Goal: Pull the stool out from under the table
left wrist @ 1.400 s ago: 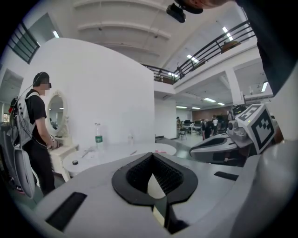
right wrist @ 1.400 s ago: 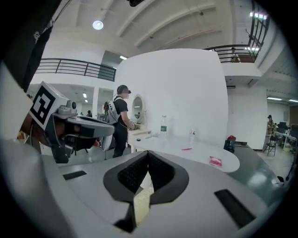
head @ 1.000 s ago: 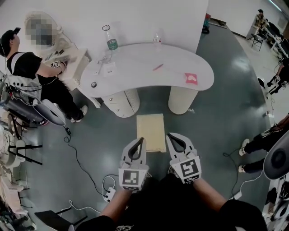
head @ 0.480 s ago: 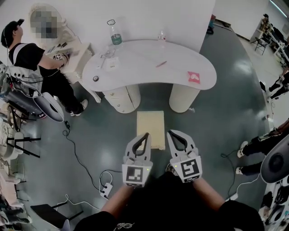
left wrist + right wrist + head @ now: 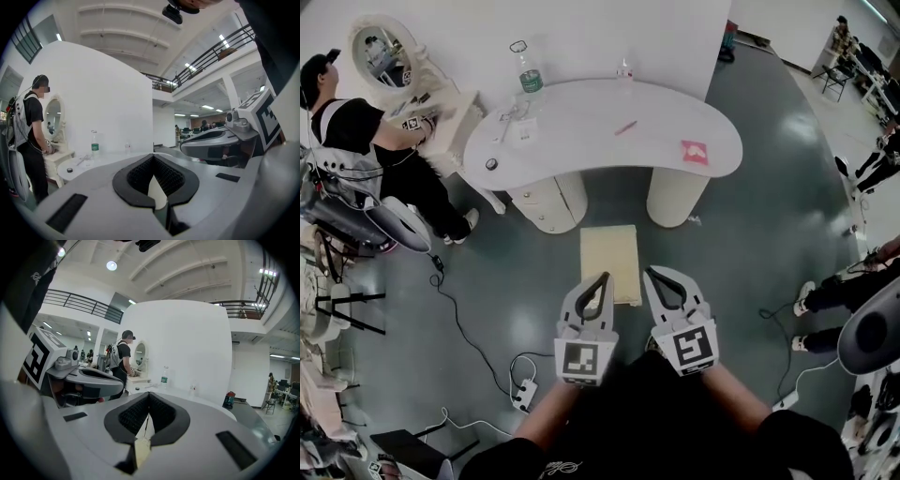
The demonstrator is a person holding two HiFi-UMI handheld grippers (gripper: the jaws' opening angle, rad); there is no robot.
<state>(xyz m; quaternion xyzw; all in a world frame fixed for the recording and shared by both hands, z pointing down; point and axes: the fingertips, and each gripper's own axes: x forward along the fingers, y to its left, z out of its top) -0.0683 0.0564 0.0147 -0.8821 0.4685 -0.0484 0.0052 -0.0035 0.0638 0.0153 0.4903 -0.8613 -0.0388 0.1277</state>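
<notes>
The stool [image 5: 610, 262], with a pale yellow rectangular top, stands on the grey floor just in front of the white curved table [image 5: 675, 122], in line with the gap between its two pedestals. My left gripper [image 5: 602, 277] is shut and empty, and its tip is over the stool's near left edge. My right gripper [image 5: 649, 273] is also shut and empty, just off the stool's near right corner. In the left gripper view the shut jaws [image 5: 153, 156] point at the table [image 5: 108, 161]. The right gripper view shows shut jaws [image 5: 149, 394] with a pale surface below them.
A plastic bottle [image 5: 525, 75], a pink item [image 5: 695, 152] and a pen [image 5: 626, 127] lie on the table. A person [image 5: 356, 141] stands at a white vanity on the left. Cables and a power strip [image 5: 525, 394] lie on the floor at my left. People's legs [image 5: 834, 295] are at the right.
The left gripper has edged right, closer to the stool's near edge. The stool keeps its place before the table, and both grippers stay shut.
</notes>
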